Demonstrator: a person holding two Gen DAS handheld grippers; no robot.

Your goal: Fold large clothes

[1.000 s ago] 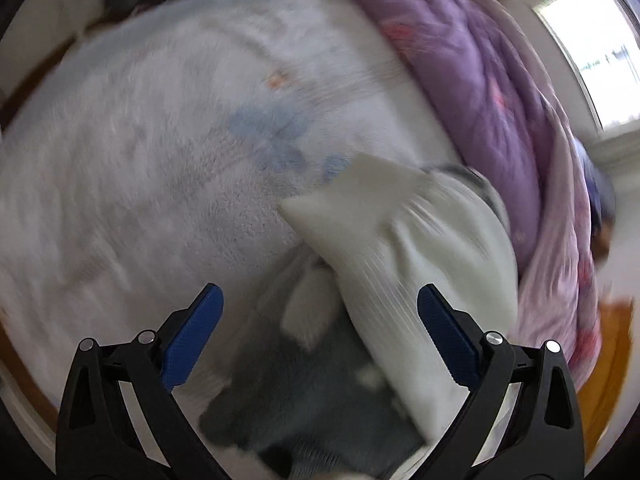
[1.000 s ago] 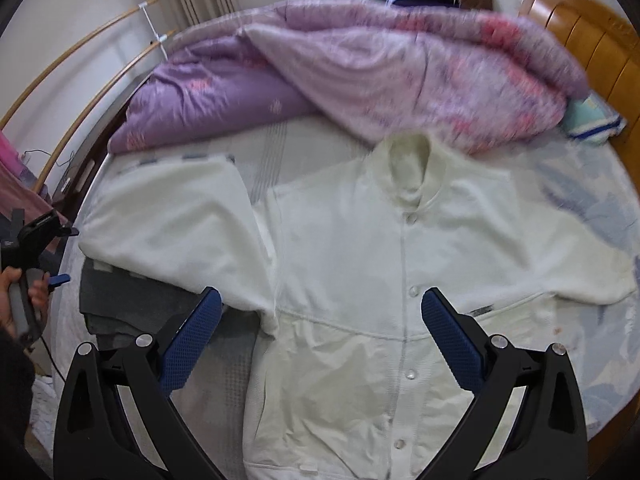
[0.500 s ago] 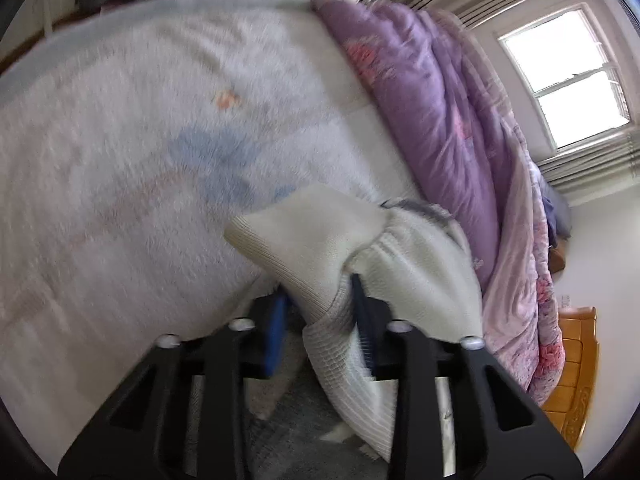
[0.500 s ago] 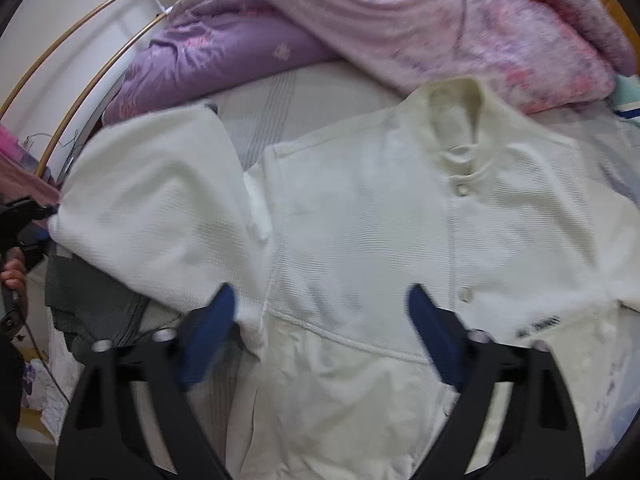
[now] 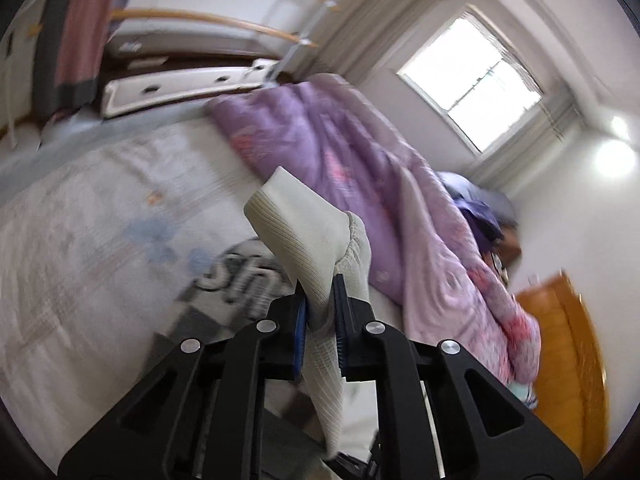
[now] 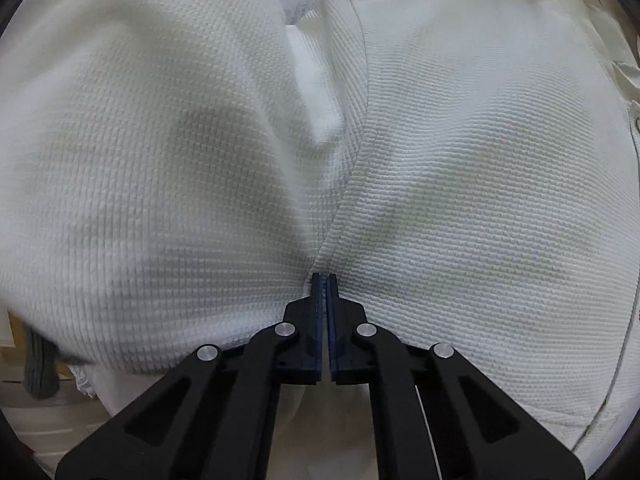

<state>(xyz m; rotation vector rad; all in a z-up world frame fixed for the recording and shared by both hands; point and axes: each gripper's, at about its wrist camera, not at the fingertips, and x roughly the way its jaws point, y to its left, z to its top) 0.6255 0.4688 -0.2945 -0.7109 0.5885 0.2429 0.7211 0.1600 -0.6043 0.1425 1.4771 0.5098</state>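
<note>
A large white waffle-knit jacket (image 6: 460, 160) lies on the bed and fills the right wrist view. My left gripper (image 5: 320, 300) is shut on the ribbed cuff (image 5: 296, 224) of the jacket's sleeve and holds it raised above the bed. My right gripper (image 6: 324, 280) is shut, its tips pressed at the seam where the sleeve (image 6: 140, 152) meets the jacket body. Whether cloth is pinched between its blue pads I cannot tell.
A purple and pink quilt (image 5: 360, 168) is piled along the far side of the bed (image 5: 80, 220). A grey printed garment (image 5: 240, 276) lies under the sleeve. A wooden headboard (image 5: 576, 344) stands at the right, a clothes rack (image 5: 240, 28) behind the bed.
My left gripper closed on the sleeve cuff and lifted it. My right gripper dropped down onto the jacket and closed at the armpit seam.
</note>
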